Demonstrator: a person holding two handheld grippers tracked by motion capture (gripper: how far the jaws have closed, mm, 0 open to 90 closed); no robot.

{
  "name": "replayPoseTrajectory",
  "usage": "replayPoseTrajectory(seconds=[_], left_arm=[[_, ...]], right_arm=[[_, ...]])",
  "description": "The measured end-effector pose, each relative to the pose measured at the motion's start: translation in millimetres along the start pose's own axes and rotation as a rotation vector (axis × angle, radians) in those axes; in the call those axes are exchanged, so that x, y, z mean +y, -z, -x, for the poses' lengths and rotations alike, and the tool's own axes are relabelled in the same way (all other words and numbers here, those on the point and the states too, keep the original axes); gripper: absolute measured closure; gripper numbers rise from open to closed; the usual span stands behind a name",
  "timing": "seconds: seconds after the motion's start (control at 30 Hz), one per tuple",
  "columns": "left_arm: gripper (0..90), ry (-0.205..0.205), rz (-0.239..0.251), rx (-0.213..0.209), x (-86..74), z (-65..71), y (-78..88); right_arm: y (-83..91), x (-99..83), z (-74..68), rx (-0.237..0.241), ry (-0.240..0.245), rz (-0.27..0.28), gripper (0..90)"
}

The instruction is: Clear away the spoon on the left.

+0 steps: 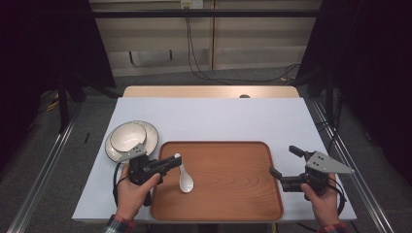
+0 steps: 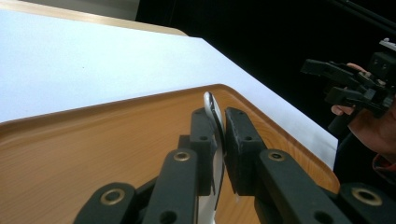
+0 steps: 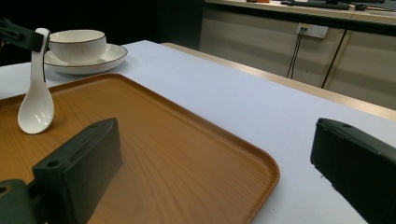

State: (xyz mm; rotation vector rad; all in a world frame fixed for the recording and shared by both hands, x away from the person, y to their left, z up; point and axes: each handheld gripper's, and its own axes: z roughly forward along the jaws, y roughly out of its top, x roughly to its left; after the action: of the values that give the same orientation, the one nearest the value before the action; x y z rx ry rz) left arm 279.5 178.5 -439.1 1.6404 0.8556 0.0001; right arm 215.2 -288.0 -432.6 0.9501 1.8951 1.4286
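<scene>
With its jaws clamped on the handle of the white spoon (image 1: 184, 177), left gripper (image 1: 176, 159) keeps the spoon's bowl resting on the wooden tray (image 1: 233, 194); bowl (image 1: 127, 135) on plate (image 1: 151, 137) sits just left of the tray. Right gripper (image 1: 284, 165) hangs off the tray's right edge, jaws wide apart with nothing between them

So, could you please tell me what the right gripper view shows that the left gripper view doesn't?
Right gripper view alone: the bowl sitting on its plate, the spoon's rounded scoop hanging over the tray, and wall sockets behind. Left gripper view alone: the left claw pinching the spoon handle, and the open right claw farther off. Both share the tray, spoon and white table.
</scene>
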Motion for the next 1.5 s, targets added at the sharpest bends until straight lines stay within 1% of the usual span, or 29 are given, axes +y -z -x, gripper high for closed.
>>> replayPoseTrajectory(seconds=[0.17, 0.2, 0.23, 0.27, 0.3, 0.4, 0.5, 0.57, 0.7, 0.87, 1.03, 1.07, 1.23, 1.4, 1.5], left_arm=[[81.0, 0.008, -0.004, 0.003, -1.3, -5.1, -2.0], [80.5, -0.004, -0.013, 0.017, -2.2, -6.6, -2.7], [80.5, -0.005, -0.018, 0.017, -2.8, -7.6, -3.2], [80.5, -0.004, -0.025, 0.026, -3.5, -7.7, -3.6], [80.4, -0.004, -0.024, 0.021, -4.4, -8.8, -4.1], [80.2, -0.007, -0.030, 0.026, -5.5, -9.8, -4.1], [80.2, -0.018, -0.046, 0.028, -6.2, -9.8, -4.6], [80.0, -0.016, -0.046, 0.024, -6.9, -9.6, -6.0], [79.5, -0.012, -0.055, 0.031, -8.5, -9.9, -8.6], [79.2, -0.014, -0.067, 0.025, -10.3, -9.6, -10.8], [78.5, -0.028, -0.098, 0.014, -13.6, -6.8, -16.1], [78.2, -0.028, -0.098, 0.014, -13.6, -6.8, -16.1], [76.9, -0.042, -0.113, 0.026, -15.5, -6.4, -19.0], [75.8, -0.043, -0.118, 0.035, -16.4, -7.6, -19.5], [74.4, -0.043, -0.127, 0.051, -18.5, -8.4, -21.1]], right_arm=[[-0.4, -0.1, -0.8, 0.004, -0.004, -0.003, 1.7], [-0.7, -0.1, -0.7, 0.006, -0.003, -0.003, 1.7], [-0.7, -0.2, -0.6, 0.005, -0.002, -0.004, 1.7], [-0.5, -0.1, -0.7, 0.003, -0.005, -0.004, 1.7], [-0.6, -0.2, -0.6, 0.005, -0.007, -0.002, 1.7], [-0.2, -0.1, -0.5, 0.003, -0.005, -0.004, 1.7], [-0.4, -0.3, -0.4, 0.003, 0.000, -0.005, 1.7], [-0.6, -0.3, -0.6, 0.007, 0.001, -0.005, 1.7], [-0.3, -0.2, -0.6, 0.004, -0.002, -0.004, 1.7], [-0.4, -0.4, -0.3, 0.003, 0.000, -0.007, 1.7], [-0.5, -0.4, -0.4, 0.005, 0.000, -0.008, 1.7], [-0.6, -0.5, -0.3, 0.007, -0.001, -0.007, 1.7], [-0.5, -0.5, -0.2, 0.005, 0.003, -0.009, 1.7], [-0.5, -0.6, -0.2, 0.005, 0.004, -0.010, 1.7], [-0.8, -0.9, 0.0, 0.007, 0.006, -0.009, 1.7]])
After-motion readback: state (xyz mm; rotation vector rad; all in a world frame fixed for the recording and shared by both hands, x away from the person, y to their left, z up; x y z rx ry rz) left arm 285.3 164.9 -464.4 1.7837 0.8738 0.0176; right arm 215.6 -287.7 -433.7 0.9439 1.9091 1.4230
